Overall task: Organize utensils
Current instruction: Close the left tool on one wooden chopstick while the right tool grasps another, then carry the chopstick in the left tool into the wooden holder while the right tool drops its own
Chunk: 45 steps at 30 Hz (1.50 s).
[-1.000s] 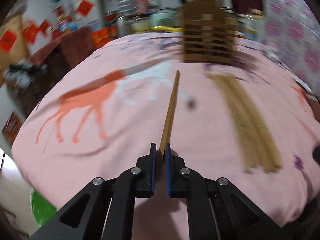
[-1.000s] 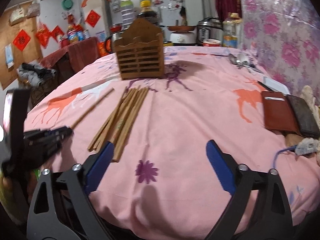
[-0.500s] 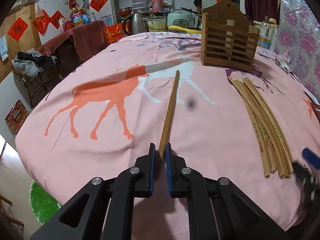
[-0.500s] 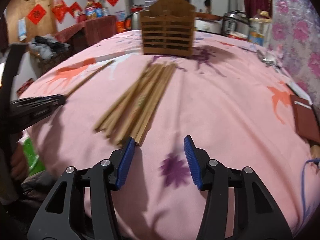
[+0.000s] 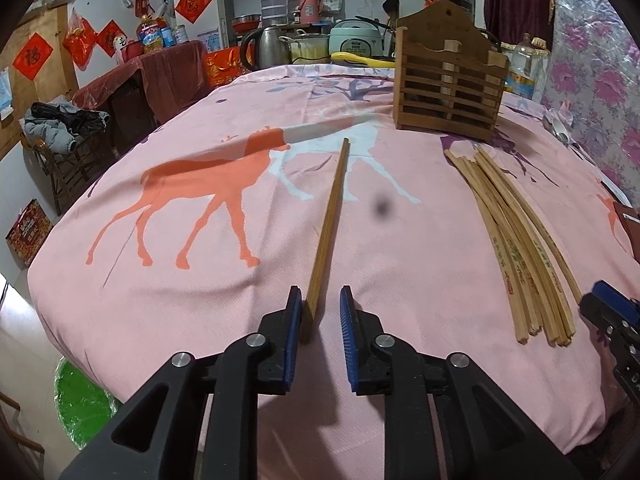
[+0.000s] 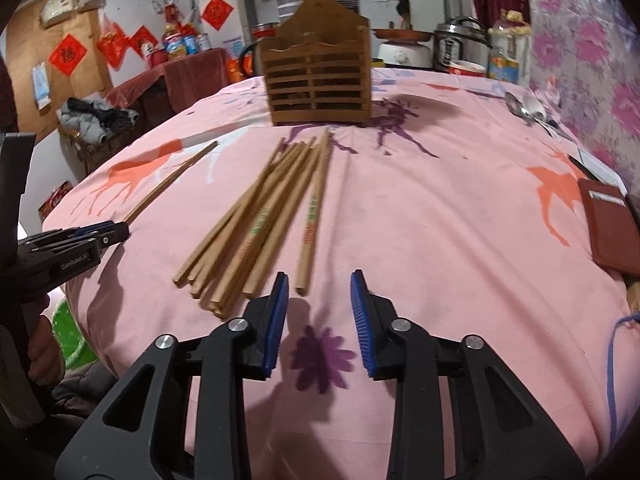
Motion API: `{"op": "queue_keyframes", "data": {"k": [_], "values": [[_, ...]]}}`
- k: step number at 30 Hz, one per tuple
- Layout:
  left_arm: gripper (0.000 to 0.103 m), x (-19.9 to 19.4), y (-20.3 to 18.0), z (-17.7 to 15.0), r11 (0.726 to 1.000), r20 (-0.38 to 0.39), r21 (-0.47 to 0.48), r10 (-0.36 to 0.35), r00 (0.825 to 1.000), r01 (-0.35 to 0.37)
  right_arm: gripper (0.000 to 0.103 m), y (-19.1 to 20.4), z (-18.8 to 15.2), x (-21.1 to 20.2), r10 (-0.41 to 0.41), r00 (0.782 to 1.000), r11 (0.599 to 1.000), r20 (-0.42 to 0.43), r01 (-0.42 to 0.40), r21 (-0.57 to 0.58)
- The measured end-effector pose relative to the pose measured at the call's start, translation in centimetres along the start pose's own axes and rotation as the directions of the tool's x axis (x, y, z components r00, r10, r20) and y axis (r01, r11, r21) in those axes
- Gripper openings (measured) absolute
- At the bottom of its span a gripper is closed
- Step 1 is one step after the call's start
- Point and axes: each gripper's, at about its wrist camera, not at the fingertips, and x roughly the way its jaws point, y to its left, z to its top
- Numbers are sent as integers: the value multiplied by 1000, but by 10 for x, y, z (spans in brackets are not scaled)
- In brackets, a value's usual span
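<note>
Here, a single chopstick [image 5: 328, 224] lies flat on the pink tabletop [image 5: 200, 272], near end between the spread fingers of the left gripper [image 5: 320, 322], just beside the left pad, w/ a gap to the right pad. Further right, the chopstick bundle [image 6: 260, 224] lies fanned, well apart from the lone stick. Right gripper [image 6: 319, 308] is spread too, pinching nothing, its left finger just beside the bundle's near ends. Wooden holder [image 6: 319, 84] stands upright beyond the far tips. Brown wallet [image 6: 612, 228] at right edge.
</note>
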Motion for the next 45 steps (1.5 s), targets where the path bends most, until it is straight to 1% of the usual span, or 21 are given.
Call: {"op": "queue_keyframes", "data": {"k": [3,5,7,8,9,11,12,15,18,21,24,28,31,39,41,42,45], "values": [[19,1,1,0,1000,3,-4,-9,1000,9,12,2,3,8,6,1000,1000,-7,-6,-11],[19,2,1,0,1000,8,-3,-11,1000,11,12,0,3,11,10,1000,1000,-8,-10,-10],[17,1,-1,-1,1000,13,8,-11,1000,11,11,-3,3,12,27,1000,1000,-1,-27,1],[10,1,-2,-1,1000,14,14,-17,1000,17,7,-5,2,11,32,999,999,3,-32,12],[6,0,-3,-1,999,10,21,-41,999,41,6,-7,2,11,37,999,999,6,-37,22],[6,-3,-4,0,997,8,25,-69,998,68,6,-13,2,10,64,998,996,10,-64,56],[6,-5,-5,0,997,7,25,-79,997,79,6,-15,3,8,64,998,996,13,-65,68],[6,-14,-6,4,995,14,26,-92,996,92,6,-16,9,-3,56,998,996,41,-59,65],[6,-30,-7,18,994,34,43,-98,995,97,6,-16,23,-23,47,994,997,101,-52,56],[6,-48,-9,39,993,70,59,-104,992,100,6,-16,42,-41,34,986,999,163,-40,33],[6,-69,-13,71,991,127,78,-115,985,106,6,-19,69,-59,31,972,999,233,-38,25],[6,-86,-21,108,988,171,90,-140,975,126,6,-24,100,-71,48,958,998,281,-58,30],[6,-92,-29,136,984,188,102,-163,969,145,6,-26,117,-74,48,953,998,299,-58,23],[6,-88,-42,196,972,172,111,-226,959,209,6,-33,155,-72,57,951,998,304,-60,1],[6,-90,-46,215,968,184,116,-239,953,221,6,-35,166,-72,60,948,998,312,-62,-2],[6,-91,-46,220,967,188,117,-243,952,224,6,-36,173,-72,65,947,998,316,-67,-2],[6,-101,-51,251,963,222,125,-261,939,238,6,-38,193,-74,82,942,996,327,-84,-8]]}}
